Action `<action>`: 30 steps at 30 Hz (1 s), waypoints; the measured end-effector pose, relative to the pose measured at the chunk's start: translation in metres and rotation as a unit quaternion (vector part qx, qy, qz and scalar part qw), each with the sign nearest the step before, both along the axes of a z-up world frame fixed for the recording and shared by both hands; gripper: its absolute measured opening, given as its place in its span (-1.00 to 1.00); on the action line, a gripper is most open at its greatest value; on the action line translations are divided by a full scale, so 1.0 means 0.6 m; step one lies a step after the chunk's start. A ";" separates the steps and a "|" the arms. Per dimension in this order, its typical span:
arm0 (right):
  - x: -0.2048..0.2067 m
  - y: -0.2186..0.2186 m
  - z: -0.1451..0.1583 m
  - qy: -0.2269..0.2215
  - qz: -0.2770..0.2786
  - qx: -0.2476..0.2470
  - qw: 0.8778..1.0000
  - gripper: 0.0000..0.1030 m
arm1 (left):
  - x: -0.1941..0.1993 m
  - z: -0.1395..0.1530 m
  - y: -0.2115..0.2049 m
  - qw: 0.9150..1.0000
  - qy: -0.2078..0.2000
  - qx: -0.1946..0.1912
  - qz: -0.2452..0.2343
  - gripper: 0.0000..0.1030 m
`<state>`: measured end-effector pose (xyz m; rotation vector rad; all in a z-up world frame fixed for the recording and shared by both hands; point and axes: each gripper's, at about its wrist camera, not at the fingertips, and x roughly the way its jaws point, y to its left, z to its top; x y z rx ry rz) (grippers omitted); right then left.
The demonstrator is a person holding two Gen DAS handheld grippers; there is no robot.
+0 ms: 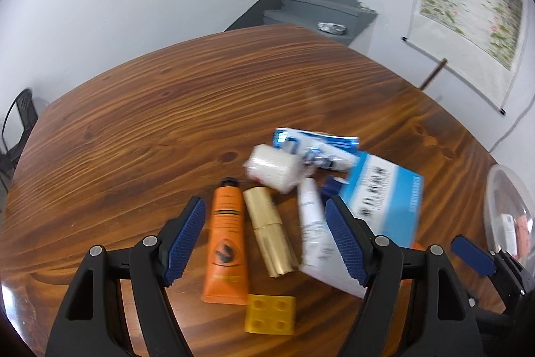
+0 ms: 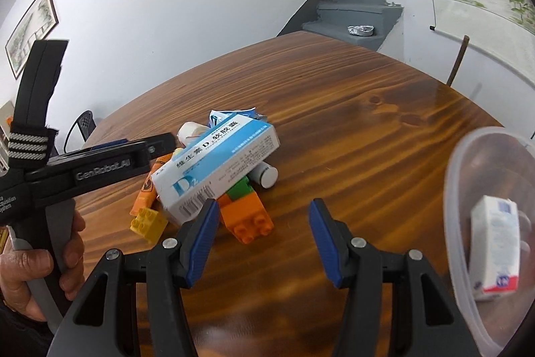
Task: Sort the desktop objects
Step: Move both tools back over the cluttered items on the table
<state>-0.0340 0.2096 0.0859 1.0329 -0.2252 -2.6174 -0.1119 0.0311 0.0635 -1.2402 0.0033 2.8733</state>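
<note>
Counter (image 1: 167, 109) of striped brown wood fills both of my views, and the heap I am sorting sits near its right side. At the far right stands a clear plastic tub (image 2: 468, 156) on the counter, well apart from the heap, and inside it I see a small white carton (image 2: 496, 243) with a red band along its bottom. The biggest piece in the heap is a blue and white medicine box (image 2: 217, 163), tilted and propped on top of other things; under its near end lie an orange building block (image 2: 249, 219) and a green block (image 2: 239, 188), and a white bottle (image 2: 265, 174) pokes out beneath its right side. From my left wrist camera I see an orange tube (image 1: 225, 240) with a black cap lying flat, a gold wrapped stick (image 1: 269, 235) just beside it, then a white tube (image 1: 314, 230) touching the box. Behind these sit a white gauze roll (image 1: 272, 168) and a crumpled blue and white packet (image 1: 317, 144), both blurred. A yellow block (image 1: 271, 314) lies close to me, touching the flat end of the orange tube. My left tongs (image 1: 272, 245) hover spread wide above the orange tube, gold stick and white tube, pinching nothing. My right tongs (image 2: 264, 243) are also spread wide and hold nothing, with the left pad just beside the corner of the medicine box.
</note>
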 end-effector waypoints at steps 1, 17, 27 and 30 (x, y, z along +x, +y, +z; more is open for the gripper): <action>-0.005 -0.001 -0.003 -0.001 0.001 -0.002 1.000 0.17 | -0.005 -0.004 -0.013 1.000 -0.004 0.003 0.008 0.51; -0.033 0.006 -0.026 -0.035 0.010 -0.031 0.999 0.17 | -0.029 -0.046 -0.084 0.998 -0.054 0.000 0.017 0.51; -0.029 -0.006 -0.029 -0.039 0.024 -0.022 0.999 0.17 | -0.031 -0.074 -0.066 0.997 -0.065 -0.035 0.012 0.51; -0.030 -0.005 -0.033 -0.045 0.028 -0.028 0.998 0.17 | -0.034 -0.081 -0.069 0.997 -0.064 -0.030 0.017 0.51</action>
